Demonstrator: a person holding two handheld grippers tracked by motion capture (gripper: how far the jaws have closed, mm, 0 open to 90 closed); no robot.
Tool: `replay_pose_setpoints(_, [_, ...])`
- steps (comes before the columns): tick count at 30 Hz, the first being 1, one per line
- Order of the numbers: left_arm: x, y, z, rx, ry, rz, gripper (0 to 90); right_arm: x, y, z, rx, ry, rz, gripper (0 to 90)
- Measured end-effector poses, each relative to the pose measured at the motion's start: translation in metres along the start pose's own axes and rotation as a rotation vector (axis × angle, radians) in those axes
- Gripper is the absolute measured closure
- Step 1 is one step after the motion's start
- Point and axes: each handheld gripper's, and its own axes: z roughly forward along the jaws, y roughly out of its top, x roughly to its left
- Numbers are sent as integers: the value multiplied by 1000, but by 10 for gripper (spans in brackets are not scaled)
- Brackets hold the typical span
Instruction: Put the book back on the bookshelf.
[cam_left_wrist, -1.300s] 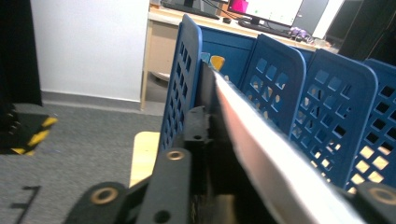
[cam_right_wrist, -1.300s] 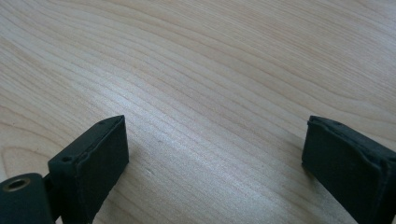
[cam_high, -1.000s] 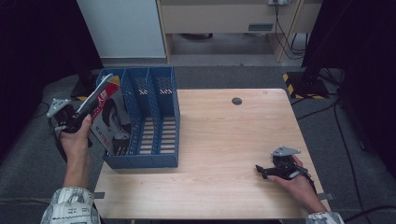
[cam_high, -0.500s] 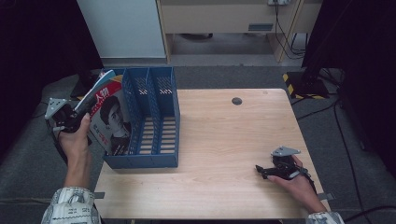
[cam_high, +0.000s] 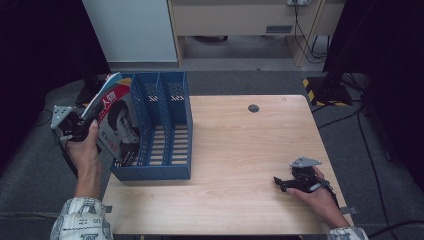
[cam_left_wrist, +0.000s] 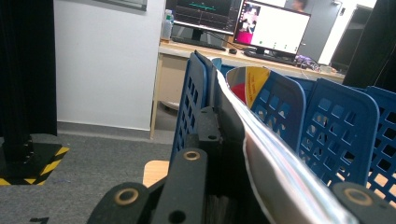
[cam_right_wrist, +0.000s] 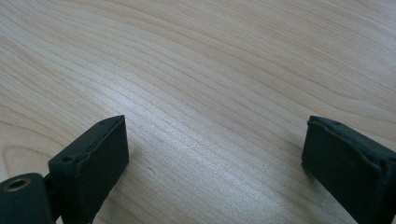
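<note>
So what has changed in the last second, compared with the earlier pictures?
The left gripper, shut on the magazine, has turned it from a flat tilt to more upright, so its cover now faces the camera, and brought it lower into the leftmost slot of the blue file rack. Nothing was let go. The rack, the right gripper, open and low over the table, and the dark disc stayed as they were.

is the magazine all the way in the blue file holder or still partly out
Partly out. The magazine leans tilted in the leftmost slot of the blue file holder, its top above the dividers, clamped by the left gripper.
</note>
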Motion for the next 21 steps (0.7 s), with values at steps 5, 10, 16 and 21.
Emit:
replay_pose_setpoints(5, [1, -3, 0, -2, 7, 10, 867, 0, 0, 0, -1, -1, 3, 76])
replay_pose_setpoints(10, [0, -4, 0, -2, 5, 12, 867, 0, 0, 0, -1, -1, 3, 76])
replay_pose_setpoints(16, [0, -5, 0, 3, 7, 14, 866, 0, 0, 0, -1, -1, 3, 76])
replay_pose_setpoints(21, [-2, -6, -1, 6, 6, 14, 863, 0, 0, 0, -1, -1, 3, 76])
